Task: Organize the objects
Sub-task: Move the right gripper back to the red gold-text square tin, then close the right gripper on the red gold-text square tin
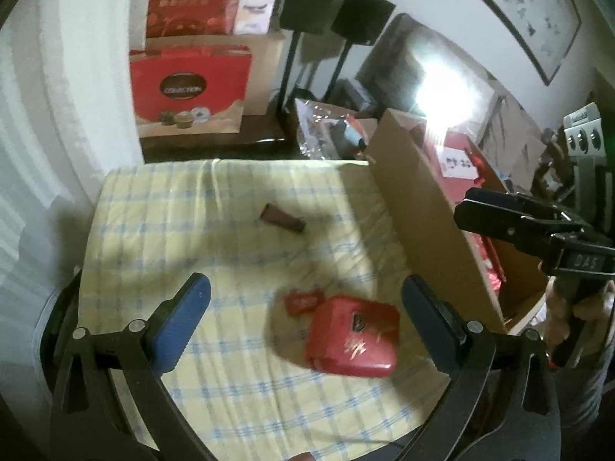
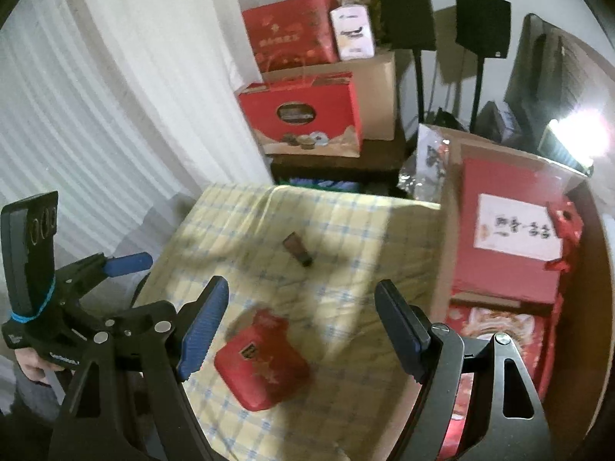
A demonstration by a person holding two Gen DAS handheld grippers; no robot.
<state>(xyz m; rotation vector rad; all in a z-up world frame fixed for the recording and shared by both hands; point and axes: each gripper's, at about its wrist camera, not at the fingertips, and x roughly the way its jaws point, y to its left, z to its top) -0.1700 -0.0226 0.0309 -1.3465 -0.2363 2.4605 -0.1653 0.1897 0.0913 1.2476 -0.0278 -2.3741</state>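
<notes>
While both tongs, left (image 1: pixel 305 319) and right (image 2: pixel 301 326), are hanging wide and empty, I am lining up on the red tin (image 2: pixel 262 361) lying on the checked bench (image 1: pixel 153 211), probably bound for the cardboard box (image 1: pixel 430 207); next comes closing on it.

Home, prob. a living rm used for storage: white curtains (image 2: pixel 115 115), speakers on stands (image 2: pixel 407 15), framed painting (image 1: pixel 538 11), red gift boxes (image 2: pixel 300 115) on cardboard cartons, checked yellow cloth (image 1: pixel 192 211) over a table.
</notes>
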